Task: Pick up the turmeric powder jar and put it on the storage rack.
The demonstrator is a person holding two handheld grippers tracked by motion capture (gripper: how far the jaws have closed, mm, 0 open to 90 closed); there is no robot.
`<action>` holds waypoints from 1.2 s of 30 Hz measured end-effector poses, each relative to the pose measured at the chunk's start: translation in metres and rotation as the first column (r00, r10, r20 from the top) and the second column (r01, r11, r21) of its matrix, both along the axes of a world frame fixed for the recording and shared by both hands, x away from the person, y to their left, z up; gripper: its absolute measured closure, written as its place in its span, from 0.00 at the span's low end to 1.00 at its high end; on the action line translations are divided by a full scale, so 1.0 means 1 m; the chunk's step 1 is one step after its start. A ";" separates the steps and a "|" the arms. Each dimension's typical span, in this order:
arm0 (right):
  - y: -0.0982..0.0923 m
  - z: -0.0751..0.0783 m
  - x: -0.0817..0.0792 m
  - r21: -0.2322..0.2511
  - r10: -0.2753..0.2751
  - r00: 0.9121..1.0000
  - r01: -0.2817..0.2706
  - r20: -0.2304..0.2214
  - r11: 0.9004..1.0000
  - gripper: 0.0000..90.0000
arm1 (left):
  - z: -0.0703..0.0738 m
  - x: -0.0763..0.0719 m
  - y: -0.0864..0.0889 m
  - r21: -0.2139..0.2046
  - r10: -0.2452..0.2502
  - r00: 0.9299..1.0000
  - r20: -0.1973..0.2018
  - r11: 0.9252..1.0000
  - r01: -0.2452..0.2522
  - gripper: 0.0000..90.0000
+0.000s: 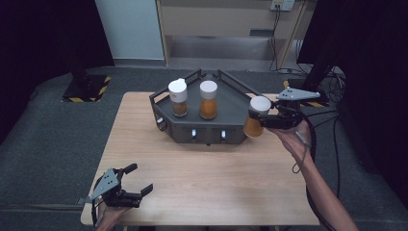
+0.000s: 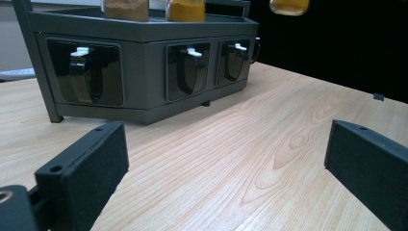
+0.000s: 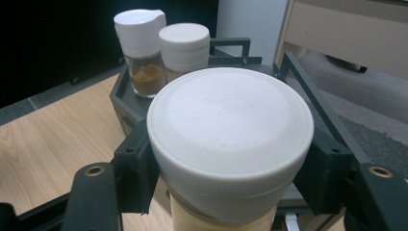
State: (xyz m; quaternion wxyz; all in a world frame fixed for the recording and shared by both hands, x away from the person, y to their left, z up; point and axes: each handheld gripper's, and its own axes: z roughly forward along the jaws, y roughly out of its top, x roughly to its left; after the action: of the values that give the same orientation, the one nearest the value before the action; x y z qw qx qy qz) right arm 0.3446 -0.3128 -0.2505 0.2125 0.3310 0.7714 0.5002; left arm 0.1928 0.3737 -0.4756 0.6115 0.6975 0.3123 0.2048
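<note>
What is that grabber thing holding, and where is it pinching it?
The right gripper holds a glass spice jar of orange powder, pinched at the neck, just under its round white cap. The left gripper holds nothing.

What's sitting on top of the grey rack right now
Two spice jars with white caps stand on the grey rack: a brown spice jar and an orange spice jar. The rack's shelf hides what lies beneath them.

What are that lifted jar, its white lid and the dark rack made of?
The jar looks like clear glass or plastic: its orange contents show through. Its lid seems matte white plastic, smooth and moulded. The rack looks like dark grey painted metal or hard plastic, with an even, low sheen.
</note>
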 end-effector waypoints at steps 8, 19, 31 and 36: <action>0.013 0.012 0.014 0.001 0.001 1.000 -0.001 0.001 1.000 0.37 | 0.000 0.000 0.000 -0.002 0.004 1.000 0.000 1.000 -0.004 0.00; 0.034 0.020 0.037 -0.011 -0.018 1.000 0.018 0.004 1.000 0.37 | 0.000 0.000 0.001 -0.003 0.002 1.000 -0.001 1.000 -0.002 0.00; 0.052 0.017 0.062 -0.021 -0.086 0.996 0.086 -0.004 0.996 0.37 | 0.000 0.000 0.001 -0.003 0.003 1.000 -0.002 1.000 -0.003 0.00; 0.058 0.010 0.070 -0.030 -0.129 0.992 0.129 0.001 0.991 0.37 | 0.000 -0.001 0.001 -0.006 0.006 1.000 -0.002 1.000 -0.006 0.00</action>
State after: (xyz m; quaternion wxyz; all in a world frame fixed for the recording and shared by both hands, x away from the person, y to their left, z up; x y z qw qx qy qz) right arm 0.4149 -0.2551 -0.2408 0.2490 0.3773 0.7559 0.4736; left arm 0.1920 0.3751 -0.4760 0.6127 0.6950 0.3155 0.2050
